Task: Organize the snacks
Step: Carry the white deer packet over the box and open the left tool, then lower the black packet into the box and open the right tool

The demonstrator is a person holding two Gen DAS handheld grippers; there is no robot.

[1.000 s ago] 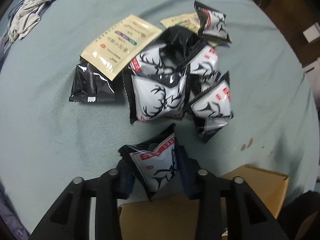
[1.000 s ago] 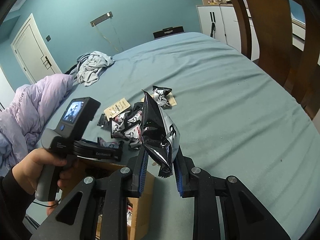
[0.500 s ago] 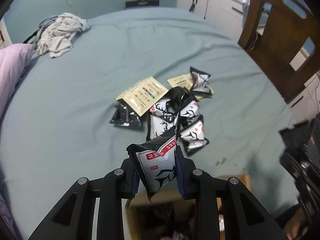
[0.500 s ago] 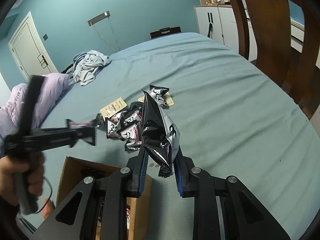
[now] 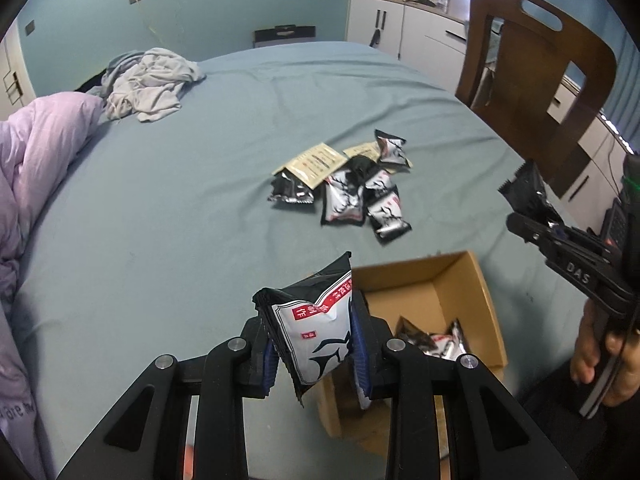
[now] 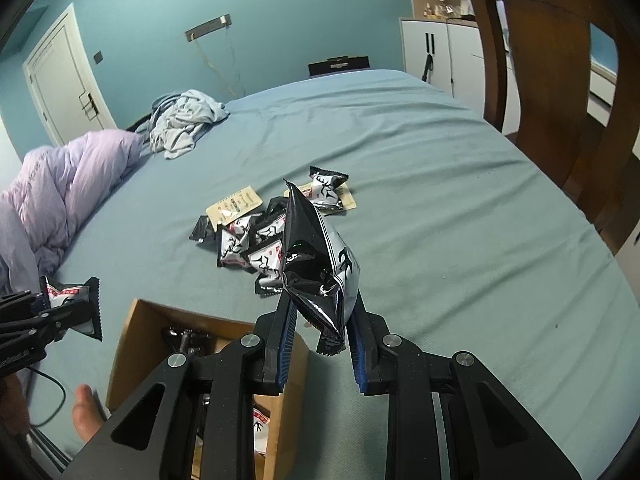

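My left gripper [image 5: 314,350] is shut on a black-and-white deer-print snack packet [image 5: 316,332], held just left of the open cardboard box [image 5: 476,280]. My right gripper [image 6: 320,340] is shut on another black-and-white snack packet [image 6: 316,260], held above the box's right wall [image 6: 294,392]. The box holds a few packets [image 5: 436,344]. A pile of snack packets [image 5: 352,188] lies on the blue bed sheet beyond the box; it also shows in the right wrist view [image 6: 256,236]. The right gripper shows at the right of the left wrist view [image 5: 532,216], the left gripper at the left of the right wrist view [image 6: 72,304].
A lilac duvet [image 5: 36,152] lies along the bed's left side and a heap of grey clothes [image 5: 148,80] at the far end. A wooden chair [image 5: 536,64] stands at the right of the bed. White cabinets [image 5: 404,28] stand behind.
My left gripper has lifted its packet and pulled back from the pile to beside the box. My right gripper has held nearly still with its packet.
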